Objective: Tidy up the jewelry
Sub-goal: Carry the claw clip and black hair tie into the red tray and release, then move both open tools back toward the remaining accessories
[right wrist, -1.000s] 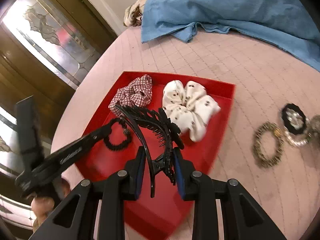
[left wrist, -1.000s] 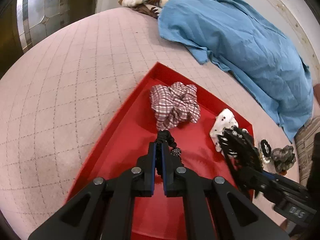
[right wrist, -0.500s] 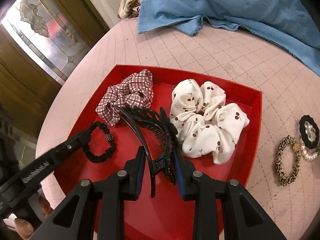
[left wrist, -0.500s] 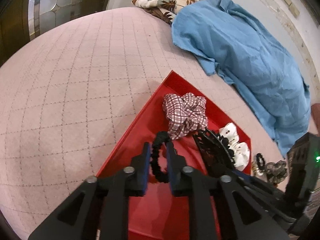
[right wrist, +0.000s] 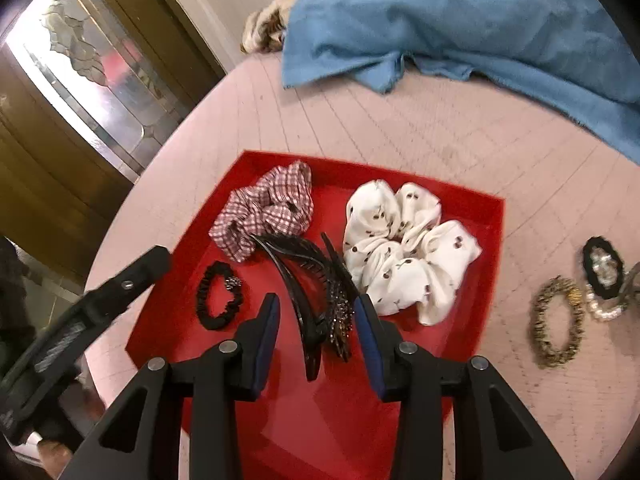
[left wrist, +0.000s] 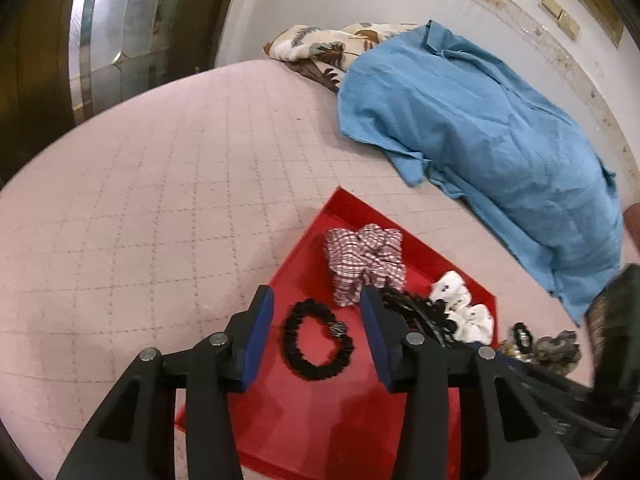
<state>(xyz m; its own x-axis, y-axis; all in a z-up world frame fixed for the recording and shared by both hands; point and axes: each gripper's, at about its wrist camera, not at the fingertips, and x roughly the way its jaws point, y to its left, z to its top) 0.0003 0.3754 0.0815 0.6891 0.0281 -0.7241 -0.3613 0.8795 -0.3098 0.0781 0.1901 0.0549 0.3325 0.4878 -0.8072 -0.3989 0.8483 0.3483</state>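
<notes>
Both grippers (left wrist: 316, 330) (right wrist: 316, 330) have just been opening, jaws parted: beaded black band (left wrist: 318, 346) and glossy claw clip (right wrist: 308, 292) lie released in red tray (right wrist: 490, 240); only right view shows leopard band (right wrist: 558, 326).

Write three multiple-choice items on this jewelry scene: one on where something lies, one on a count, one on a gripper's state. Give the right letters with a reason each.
1. Where does the black beaded hair tie lie?
A. on the blue cloth
B. in the red tray
C. on the pink bedspread beside the tray

2. How many fabric scrunchies lie in the tray?
A. one
B. two
C. four

3. How does the right gripper stand toward the black claw clip?
A. open, pads clear of the clip
B. clamped on the clip
C. clamped on a scrunchie

Key: 1 B, the tie rests on the tray's red floor. 2 B, the plaid scrunchie and the white cherry-print scrunchie. 3 A, the jaws have just been opening; the clip lies in the tray between them, with gaps on both sides.
</notes>
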